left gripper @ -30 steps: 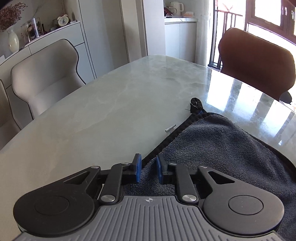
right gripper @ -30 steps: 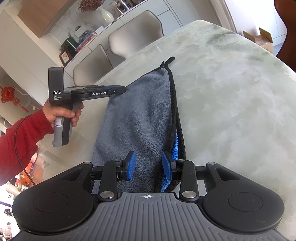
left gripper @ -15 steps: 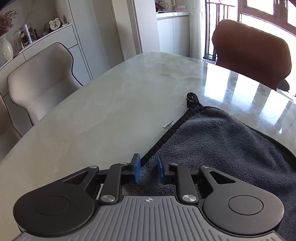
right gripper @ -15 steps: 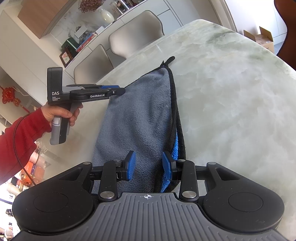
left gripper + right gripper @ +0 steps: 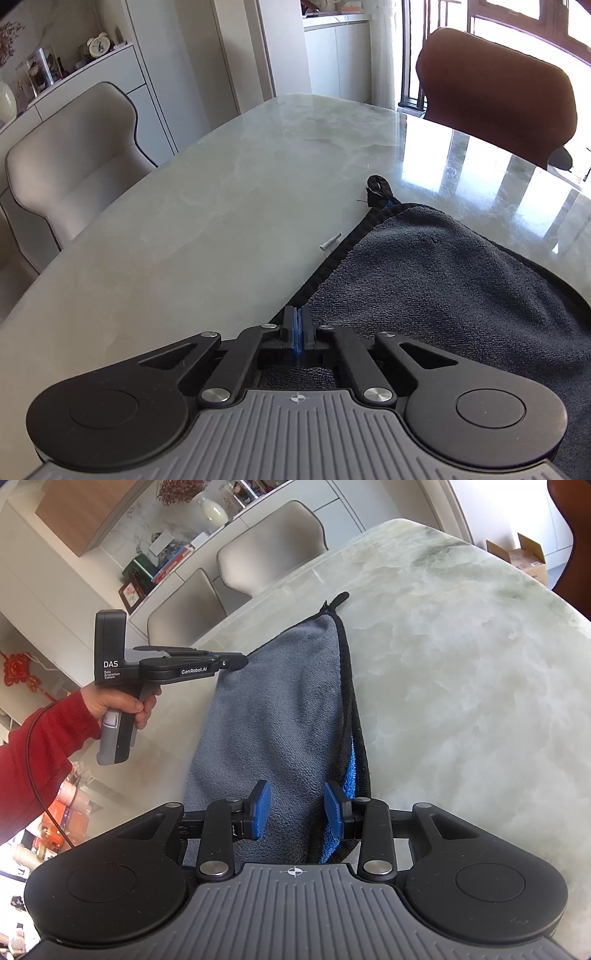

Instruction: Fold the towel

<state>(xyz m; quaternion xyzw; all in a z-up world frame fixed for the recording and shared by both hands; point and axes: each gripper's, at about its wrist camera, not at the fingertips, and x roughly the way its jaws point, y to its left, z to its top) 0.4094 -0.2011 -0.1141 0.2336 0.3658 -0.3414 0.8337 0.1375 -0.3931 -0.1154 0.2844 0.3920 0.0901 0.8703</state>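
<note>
Your left tool [image 5: 297, 325] is now pinching the towel [image 5: 443, 288] at its black-trimmed edge, pads pressed together where a moment ago they were spread. Right tool [image 5: 297, 808] is staying spread over the near end. Towel is lying half-folded on the surface [image 5: 221, 192]; next fold looks ready.

Marble table [image 5: 207, 206], small grey peg, perhaps a screw [image 5: 331, 242], near its middle, beige chair [image 5: 70, 166] at ten o'clock, brown chair [image 5: 495, 92] at one o'clock, clock [image 5: 97, 45] on shelf, cardboard box [image 5: 526, 555] at two o'clock.
</note>
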